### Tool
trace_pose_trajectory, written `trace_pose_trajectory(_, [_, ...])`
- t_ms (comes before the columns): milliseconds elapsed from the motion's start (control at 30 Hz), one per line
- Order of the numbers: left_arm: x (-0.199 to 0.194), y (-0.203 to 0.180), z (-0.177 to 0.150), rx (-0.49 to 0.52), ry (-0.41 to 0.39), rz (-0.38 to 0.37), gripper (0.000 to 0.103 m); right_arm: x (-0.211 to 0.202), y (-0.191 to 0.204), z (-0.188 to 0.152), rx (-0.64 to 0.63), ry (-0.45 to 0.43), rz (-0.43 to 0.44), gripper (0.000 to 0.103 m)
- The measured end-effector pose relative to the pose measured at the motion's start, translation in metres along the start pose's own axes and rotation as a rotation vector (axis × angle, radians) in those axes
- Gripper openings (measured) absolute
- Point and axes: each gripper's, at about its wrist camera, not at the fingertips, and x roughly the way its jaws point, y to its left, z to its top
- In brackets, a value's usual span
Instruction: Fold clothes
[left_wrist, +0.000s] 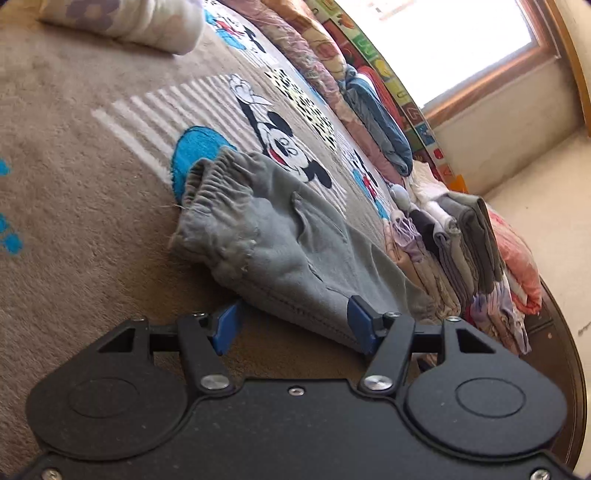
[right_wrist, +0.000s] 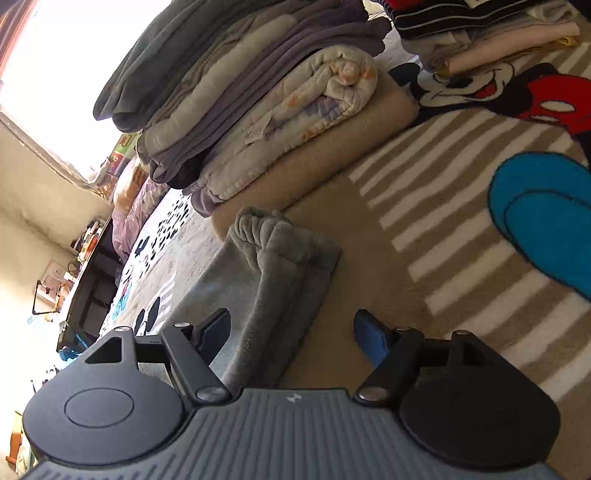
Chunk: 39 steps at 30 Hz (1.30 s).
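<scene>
Grey sweatpants (left_wrist: 280, 240) lie on a beige plush cover with cartoon mouse prints (left_wrist: 74, 206); their elastic waistband points away from me in the left wrist view. My left gripper (left_wrist: 295, 326) is open low over the pants' near edge, its right blue pad (left_wrist: 360, 325) beside the fabric and not pressing it. In the right wrist view the same sweatpants (right_wrist: 273, 266) show a bunched cuff end. My right gripper (right_wrist: 293, 332) is open, with the near fabric lying between its spread fingers.
A row of folded clothes (left_wrist: 461, 240) stands at the cover's right edge, beyond the pants. Rolled blankets (left_wrist: 376, 122) line the wall under a bright window (left_wrist: 461, 44). A tall stack of folded blankets (right_wrist: 240, 110) sits right behind the pants; a dark shelf (right_wrist: 92, 280) is at left.
</scene>
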Motion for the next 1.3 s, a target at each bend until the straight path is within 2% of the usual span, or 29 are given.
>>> trace_pose_trajectory(67, [0.001,0.010,0.003,-0.043,-0.021,0.007,0.061,0.005,-0.006,0.002,0.018,-0.018,0.023,0.073])
trace_pose_trajectory(200, [0.004,0.019,0.008,-0.069,-0.050,-0.010,0.061,0.017,-0.016,0.014,0.043,-0.055,0.034,0.058])
trace_pose_trajectory(500, [0.012,0.029,0.021,-0.113,-0.096,-0.031,0.059,0.045,-0.024,0.032,0.039,-0.104,0.099,0.056])
trace_pose_trajectory(600, [0.013,0.029,0.022,-0.112,-0.099,-0.033,0.059,0.039,-0.026,0.029,0.075,-0.112,0.166,0.065])
trace_pose_trajectory(633, [0.013,0.029,0.022,-0.110,-0.100,-0.033,0.059,0.035,-0.029,0.026,0.094,-0.116,0.213,0.074])
trace_pose_trajectory(667, [0.014,0.029,0.022,-0.108,-0.100,-0.033,0.059,0.032,-0.031,0.024,0.112,-0.119,0.255,0.078])
trace_pose_trajectory(700, [0.015,0.028,0.022,-0.103,-0.102,-0.031,0.059,0.030,-0.032,0.023,0.122,-0.118,0.274,0.079])
trace_pose_trajectory(767, [0.017,0.026,0.022,-0.093,-0.105,-0.027,0.059,0.031,-0.030,0.023,0.114,-0.106,0.262,0.078])
trace_pose_trajectory(867, [0.019,0.025,0.022,-0.086,-0.109,-0.025,0.059,0.041,-0.016,0.028,0.041,-0.066,0.183,0.078])
trace_pose_trajectory(933, [0.020,0.026,0.022,-0.091,-0.112,-0.030,0.059,0.047,-0.011,0.029,0.011,-0.070,0.156,0.077])
trace_pose_trajectory(967, [0.020,0.027,0.022,-0.091,-0.114,-0.031,0.059,0.048,-0.011,0.029,0.010,-0.080,0.147,0.070])
trace_pose_trajectory(1000, [0.020,0.028,0.023,-0.091,-0.116,-0.032,0.059,0.049,-0.015,0.029,0.027,-0.092,0.136,0.055])
trace_pose_trajectory(1033, [0.021,0.028,0.022,-0.088,-0.119,-0.033,0.059,0.049,-0.021,0.029,0.056,-0.098,0.143,0.049])
trace_pose_trajectory(1100, [0.022,0.028,0.023,-0.080,-0.125,-0.032,0.059,0.049,-0.029,0.029,0.092,-0.103,0.160,0.046])
trace_pose_trajectory(1200, [0.027,0.027,0.024,-0.070,-0.133,-0.028,0.057,0.050,-0.028,0.030,0.098,-0.101,0.154,0.046])
trace_pose_trajectory(1300, [0.030,0.030,0.026,-0.082,-0.139,-0.032,0.043,0.048,-0.030,0.029,0.129,-0.100,0.162,0.040])
